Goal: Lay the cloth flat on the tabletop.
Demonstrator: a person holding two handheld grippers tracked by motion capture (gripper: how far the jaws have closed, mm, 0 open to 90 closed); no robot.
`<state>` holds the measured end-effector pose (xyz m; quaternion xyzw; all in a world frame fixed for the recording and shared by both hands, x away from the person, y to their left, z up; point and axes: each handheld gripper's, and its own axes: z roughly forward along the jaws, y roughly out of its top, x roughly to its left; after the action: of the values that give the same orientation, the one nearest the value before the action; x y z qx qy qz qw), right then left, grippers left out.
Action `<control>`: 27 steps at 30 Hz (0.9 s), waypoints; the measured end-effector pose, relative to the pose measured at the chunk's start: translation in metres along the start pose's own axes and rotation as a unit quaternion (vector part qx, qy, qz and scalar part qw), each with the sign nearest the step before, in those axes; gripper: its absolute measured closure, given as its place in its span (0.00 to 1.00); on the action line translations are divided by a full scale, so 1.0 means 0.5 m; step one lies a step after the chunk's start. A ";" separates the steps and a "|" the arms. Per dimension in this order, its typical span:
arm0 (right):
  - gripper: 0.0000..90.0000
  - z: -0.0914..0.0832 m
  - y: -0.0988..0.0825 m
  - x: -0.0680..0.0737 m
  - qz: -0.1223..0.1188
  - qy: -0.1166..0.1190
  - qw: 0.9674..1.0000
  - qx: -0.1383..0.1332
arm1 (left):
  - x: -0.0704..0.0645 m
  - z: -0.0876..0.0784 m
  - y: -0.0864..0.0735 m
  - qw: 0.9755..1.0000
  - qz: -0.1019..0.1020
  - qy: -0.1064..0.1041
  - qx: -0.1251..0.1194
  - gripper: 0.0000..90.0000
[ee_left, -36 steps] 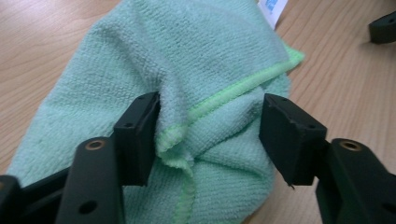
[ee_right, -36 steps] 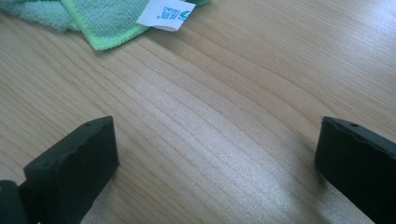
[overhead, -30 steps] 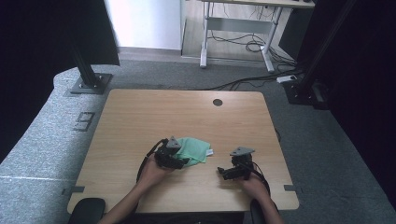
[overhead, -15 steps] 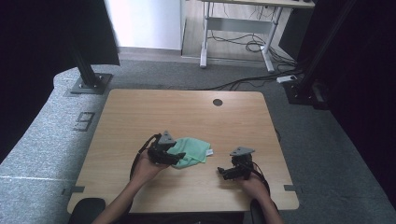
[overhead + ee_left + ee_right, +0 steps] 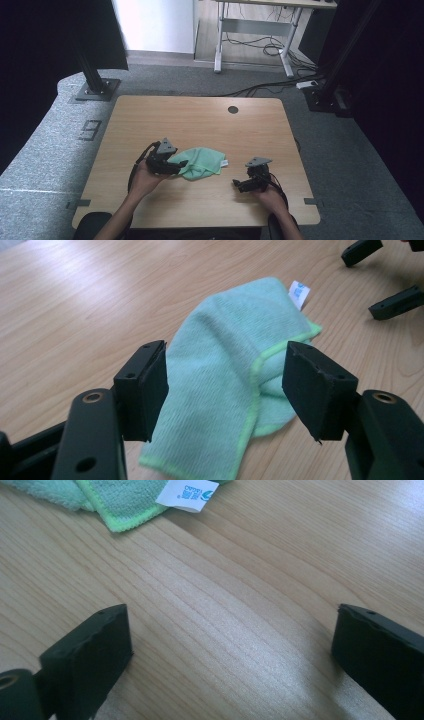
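Folded green cloth on wooden table, both grippers open and holding nothing.

High view: cloth (image 5: 201, 161) lies near the front-centre of the table (image 5: 200, 115). Left gripper (image 5: 176, 164) sits at the cloth's 9 o'clock edge, right at it; contact not resolvable here. Right gripper (image 5: 236, 184) rests at the cloth's 4 o'clock, near but apart.
Left gripper view: jaws spread wide, above the cloth (image 5: 240, 365), pads off the fabric. White label (image 5: 299, 293) at the cloth's 1 o'clock corner. The other gripper's two jaw tips (image 5: 380, 275) at 2 o'clock.
Right gripper view: jaws wide apart over bare wood; cloth corner (image 5: 120, 500) and label (image 5: 187, 494) at 11–12 o'clock, clear of the jaws.
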<state>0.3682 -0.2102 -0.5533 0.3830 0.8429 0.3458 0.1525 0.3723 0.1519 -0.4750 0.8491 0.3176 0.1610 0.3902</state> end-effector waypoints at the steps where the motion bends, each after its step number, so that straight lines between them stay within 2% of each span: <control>1: 0.05 0.000 0.001 0.000 -0.001 0.001 1.000 0.001 | 0.004 -0.001 -0.005 1.000 -0.003 0.000 0.000 0.39; 5: 0.11 0.001 0.010 0.004 0.005 0.018 1.000 -0.001 | 0.014 -0.004 -0.026 1.000 -0.011 0.001 0.003 0.39; 11: 0.17 0.004 0.034 0.014 -0.006 0.033 0.999 -0.008 | 0.024 -0.007 -0.054 1.000 -0.015 0.002 0.014 0.38; 15: 0.29 0.002 0.054 0.021 -0.009 0.049 0.998 -0.026 | 0.028 -0.011 -0.072 1.000 -0.022 0.003 0.020 0.39; 19: 0.41 0.009 0.072 0.030 -0.020 0.074 0.997 -0.030 | 0.030 -0.013 -0.088 0.999 -0.026 -0.002 0.023 0.39; 21: 0.45 0.017 0.085 0.037 -0.031 0.092 0.995 -0.028 | 0.030 -0.014 -0.095 0.999 -0.026 -0.010 0.022 0.39; 24: 0.52 0.029 0.101 0.050 -0.043 0.108 0.993 -0.025 | 0.028 -0.012 -0.103 0.999 -0.027 -0.021 0.022 0.40; 27: 0.58 0.045 0.118 0.065 -0.062 0.111 0.992 -0.013 | 0.026 -0.004 -0.109 0.999 -0.020 -0.023 0.028 0.42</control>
<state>0.3900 -0.1478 -0.5278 0.2873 0.8719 0.3875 0.0837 0.3583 0.1885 -0.5149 0.8569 0.3294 0.1245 0.3765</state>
